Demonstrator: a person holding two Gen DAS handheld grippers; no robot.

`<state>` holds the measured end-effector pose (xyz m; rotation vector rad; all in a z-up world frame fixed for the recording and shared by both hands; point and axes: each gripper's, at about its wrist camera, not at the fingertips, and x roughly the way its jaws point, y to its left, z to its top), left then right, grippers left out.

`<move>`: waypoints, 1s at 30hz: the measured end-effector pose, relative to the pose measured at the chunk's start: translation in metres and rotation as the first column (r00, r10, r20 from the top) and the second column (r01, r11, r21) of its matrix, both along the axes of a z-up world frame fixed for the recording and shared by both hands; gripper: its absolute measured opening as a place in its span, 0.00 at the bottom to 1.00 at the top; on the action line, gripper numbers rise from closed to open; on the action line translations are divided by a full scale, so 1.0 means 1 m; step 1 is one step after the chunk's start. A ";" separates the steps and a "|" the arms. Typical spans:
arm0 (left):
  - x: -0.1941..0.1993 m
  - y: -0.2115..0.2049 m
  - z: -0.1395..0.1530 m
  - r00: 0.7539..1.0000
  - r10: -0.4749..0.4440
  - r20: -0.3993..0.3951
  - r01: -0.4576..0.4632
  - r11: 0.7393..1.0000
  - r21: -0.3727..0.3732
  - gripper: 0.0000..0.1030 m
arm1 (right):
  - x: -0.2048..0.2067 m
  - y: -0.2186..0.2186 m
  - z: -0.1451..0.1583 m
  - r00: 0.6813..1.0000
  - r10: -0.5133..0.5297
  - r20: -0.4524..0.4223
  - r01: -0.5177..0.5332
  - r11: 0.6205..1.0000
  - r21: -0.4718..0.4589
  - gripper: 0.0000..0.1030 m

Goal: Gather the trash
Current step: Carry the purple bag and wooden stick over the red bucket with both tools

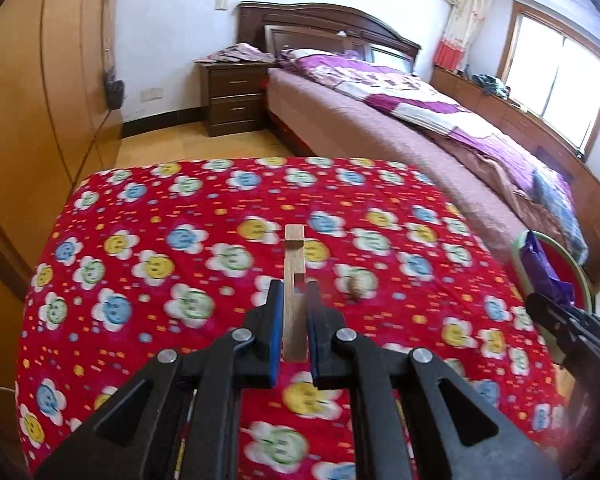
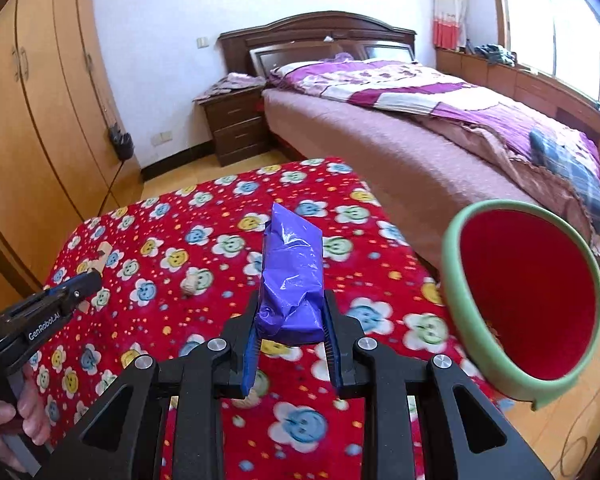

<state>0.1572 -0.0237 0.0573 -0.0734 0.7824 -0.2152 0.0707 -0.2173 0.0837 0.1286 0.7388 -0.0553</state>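
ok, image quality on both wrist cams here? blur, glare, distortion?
Left wrist: heavy fisheye bend on the wardrobe, window blown out, tablecloth smeared by motion, wooden piece in the fingers fairly sharp. Right wrist: same bending, bright window, glare on the purple wrapper, green-rimmed bin slightly soft.

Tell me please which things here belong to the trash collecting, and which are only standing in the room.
For the job:
- wooden piece, held by the left gripper
- purple wrapper, held by the right gripper
- small brown lump on the flowered cloth
- red bin with green rim

Just in the room:
- bed
- nightstand
- wardrobe
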 end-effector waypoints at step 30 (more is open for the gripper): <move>-0.041 -0.235 0.007 0.894 -0.444 -0.054 0.446 0.895 0.013 0.09 | -0.067 -0.181 -0.023 0.952 -0.306 0.017 0.304 0.950 0.079 0.26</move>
